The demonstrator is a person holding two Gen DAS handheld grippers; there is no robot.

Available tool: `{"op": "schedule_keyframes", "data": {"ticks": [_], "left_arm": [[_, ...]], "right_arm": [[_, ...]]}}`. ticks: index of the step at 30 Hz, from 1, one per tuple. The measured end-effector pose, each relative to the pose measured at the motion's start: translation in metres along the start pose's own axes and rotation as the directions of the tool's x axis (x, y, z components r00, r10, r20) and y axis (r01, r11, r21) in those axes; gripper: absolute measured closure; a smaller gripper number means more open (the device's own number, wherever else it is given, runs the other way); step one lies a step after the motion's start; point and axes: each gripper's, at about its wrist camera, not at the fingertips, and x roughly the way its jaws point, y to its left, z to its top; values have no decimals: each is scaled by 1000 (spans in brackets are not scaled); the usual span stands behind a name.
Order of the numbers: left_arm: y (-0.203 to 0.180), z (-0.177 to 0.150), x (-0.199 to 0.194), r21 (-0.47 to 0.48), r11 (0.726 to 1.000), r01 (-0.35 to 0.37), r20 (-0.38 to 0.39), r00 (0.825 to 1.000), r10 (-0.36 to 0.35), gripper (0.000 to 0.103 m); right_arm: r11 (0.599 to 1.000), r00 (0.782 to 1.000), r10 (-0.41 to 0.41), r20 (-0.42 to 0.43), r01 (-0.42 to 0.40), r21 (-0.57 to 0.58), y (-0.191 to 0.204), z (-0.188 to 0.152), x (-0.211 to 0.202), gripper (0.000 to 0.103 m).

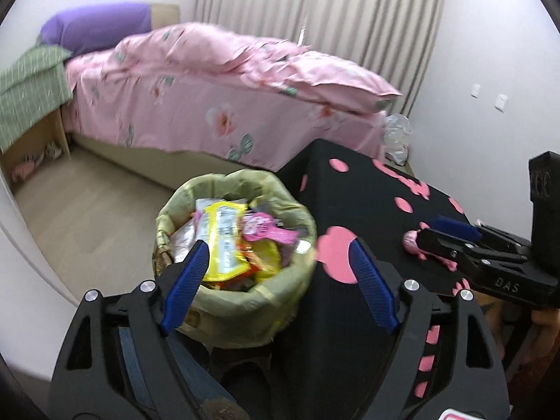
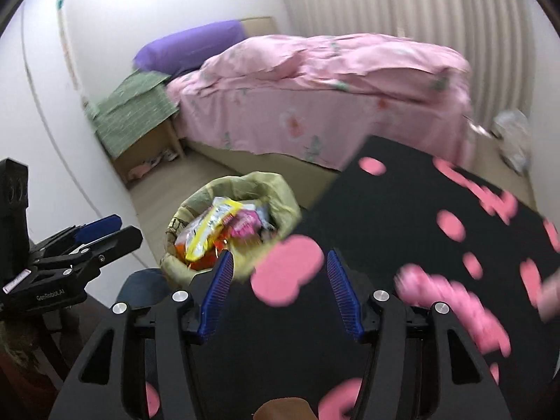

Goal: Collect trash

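A bin lined with a yellow-green bag (image 1: pixel 280 301) stands on the floor beside a table, full of wrappers; a yellow wrapper (image 1: pixel 224 241) and a pink wrapper (image 1: pixel 266 231) lie on top. The bin also shows in the right wrist view (image 2: pixel 276 189). My left gripper (image 1: pixel 278 253) is open and empty just above the bin's near rim. My right gripper (image 2: pixel 280 262) is open and empty over the table's edge. In the left wrist view the right gripper (image 1: pixel 441 232) sits above the table next to a small pink object (image 1: pixel 411 239). The left gripper also appears at left in the right wrist view (image 2: pixel 115 229).
The table wears a black cloth with pink spots (image 1: pixel 367 189). A bed with a pink floral duvet (image 1: pixel 217 80) and purple pillow (image 1: pixel 94 26) stands behind. A clear plastic bag (image 1: pixel 397 136) lies by the far wall. A nightstand under green cloth (image 1: pixel 31 87) stands at left.
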Motion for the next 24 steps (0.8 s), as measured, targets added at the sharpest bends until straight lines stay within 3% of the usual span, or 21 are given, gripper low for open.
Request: {"op": "schedule_keyframes", "data": {"ticks": [4, 6, 12, 24], "left_arm": [[-32, -11, -29, 46, 998, 40, 14, 999, -41, 25], [-44, -17, -39, 70, 997, 25, 11, 1000, -25, 25], [-58, -29, -51, 93, 996, -2, 0, 1000, 3, 25], [-67, -35, -73, 138, 989, -48, 25, 999, 45, 25]], "right_arm": [[994, 993, -108, 56, 106, 33, -7, -32, -54, 50], [986, 983, -163, 79, 160, 42, -6, -46, -77, 50], [974, 972, -222, 80, 217, 62, 2, -73, -107, 50], [975, 974, -212, 79, 206, 78, 10, -88, -117, 50]]}}
